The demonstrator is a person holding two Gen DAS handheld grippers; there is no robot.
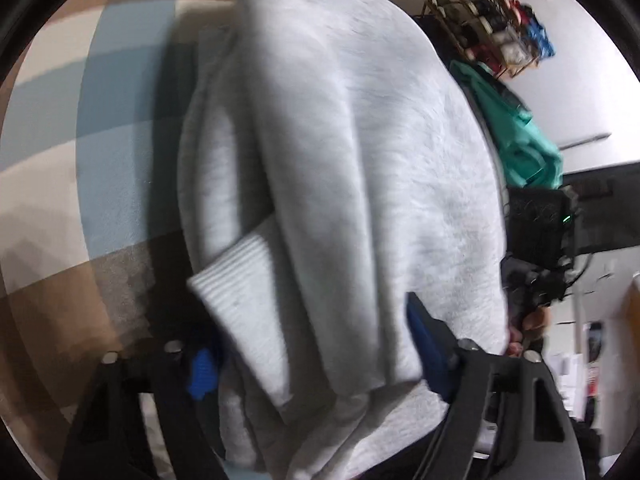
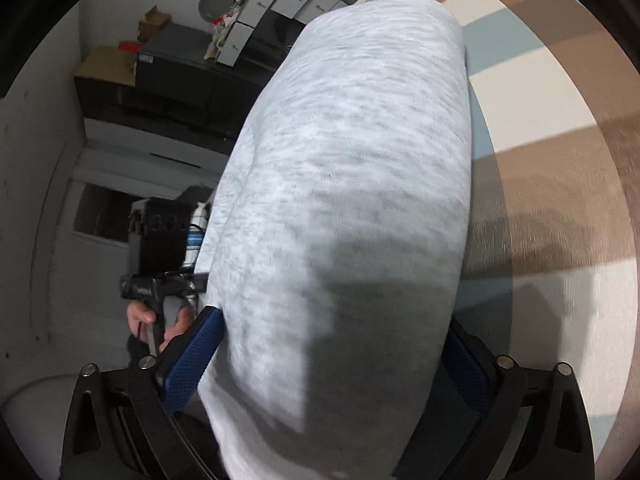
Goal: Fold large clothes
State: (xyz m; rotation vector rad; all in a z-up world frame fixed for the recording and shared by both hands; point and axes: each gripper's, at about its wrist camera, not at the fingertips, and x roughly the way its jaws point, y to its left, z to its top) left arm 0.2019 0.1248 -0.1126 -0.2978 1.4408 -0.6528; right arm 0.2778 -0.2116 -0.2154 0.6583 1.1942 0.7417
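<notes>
Between the 2 blue-padded fingers of the left gripper [image 1: 316, 356] hangs a bulky, light heather-grey fleece sweatshirt [image 1: 340, 168], bunched into thick vertical folds that fill the middle of the left wrist view. A ribbed cuff [image 1: 236, 280] of the same grey fabric lies across the lower left of the bundle, just above the left finger's blue pad [image 1: 202, 374]. The jaws are pressed against the cloth on both sides, so this gripper is clamped on the garment.

In the right wrist view the same sweatshirt [image 2: 344, 184] shows a smoother, broad face, and the right gripper [image 2: 332, 364] has its blue mesh pads [image 2: 192, 360] set against either edge of it, likewise closed on the fabric. The garment is lifted off the checked carpet [image 2: 560, 208] of beige, brown, cream and pale blue squares, which shows behind it in both views.

To the left in the right wrist view, the person's left hand [image 2: 140, 316] grips the black handle of the other gripper. A teal garment [image 1: 516, 128] hangs by a wooden rack [image 1: 492, 24] against the white wall.
</notes>
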